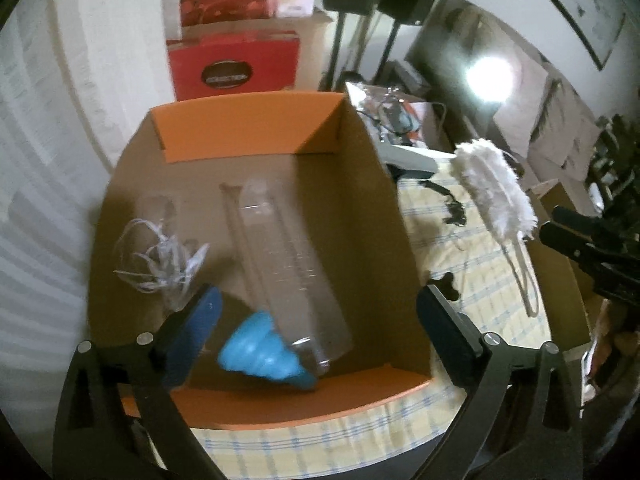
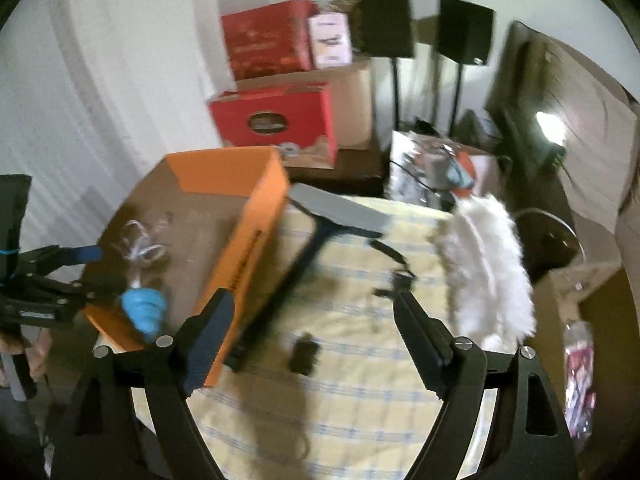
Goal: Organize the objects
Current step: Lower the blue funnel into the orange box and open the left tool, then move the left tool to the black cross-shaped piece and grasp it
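Note:
An open orange cardboard box [image 1: 248, 136] stands on the checked tablecloth; it also shows in the right wrist view [image 2: 248, 236]. Inside lie a clear plastic bottle [image 1: 288, 264], a blue folded funnel [image 1: 260, 352] and a clear bag of white ties [image 1: 160, 256]. My left gripper [image 1: 316, 320] is open and empty above the box. My right gripper [image 2: 312, 320] is open and empty above the cloth. A white fluffy duster [image 2: 488, 264] lies to its right; it also shows in the left wrist view [image 1: 492, 188]. A grey squeegee with a dark handle [image 2: 336, 212] lies beside the box. A small black object [image 2: 304, 354] sits between the right gripper's fingers.
The table [image 2: 360, 392] carries a yellow checked cloth. Red boxes [image 2: 276, 120] and black speakers on stands [image 2: 386, 20] stand behind. A black cord [image 2: 394, 264] lies on the cloth. A bag of clutter [image 2: 436, 168] is at the far edge. A cardboard box [image 2: 576, 300] stands right.

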